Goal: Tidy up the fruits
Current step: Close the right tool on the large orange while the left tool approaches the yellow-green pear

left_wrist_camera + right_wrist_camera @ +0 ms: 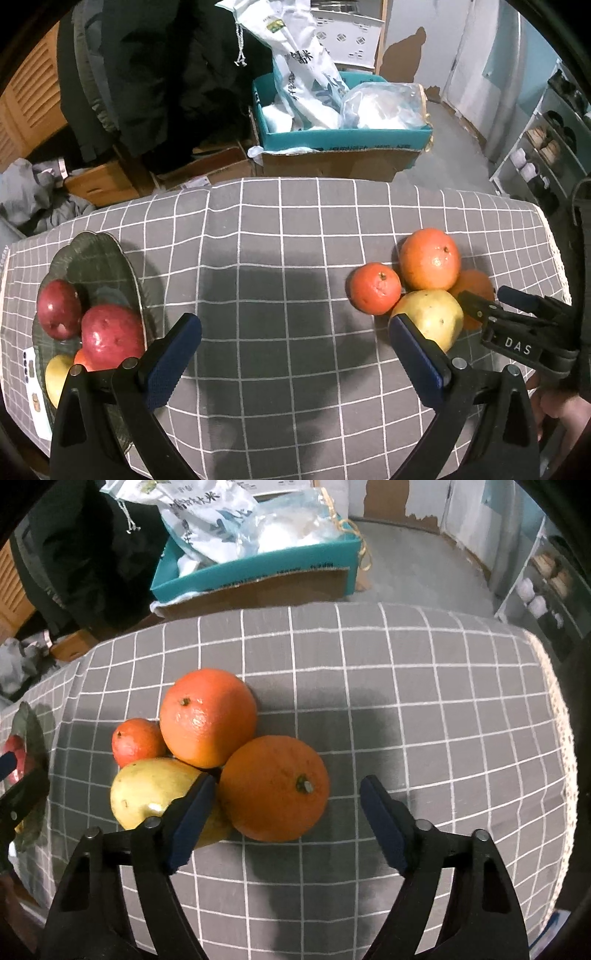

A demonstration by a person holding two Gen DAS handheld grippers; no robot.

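Observation:
Four fruits cluster on the grey checked cloth (pixel 424 701): a large orange (pixel 208 716), a small reddish tangerine (pixel 136 740), a yellow fruit (pixel 151 790) and a second orange (pixel 273 786). My right gripper (pixel 288 786) is open around that second orange; its left pad is close to the peel and a gap shows on the right side. In the left wrist view a dark green plate (pixel 103 243) at the left holds two red apples (pixel 112 336) and a yellow fruit (pixel 55 373). My left gripper (pixel 294 325) hangs open over bare cloth between the plate and the pile.
Behind the table's far edge stands a teal cardboard box (pixel 343 136) full of plastic bags. A dark coat (pixel 155 74) hangs at the back left and a shoe rack (pixel 546 147) stands at the right. A white card (pixel 35 391) lies beside the plate.

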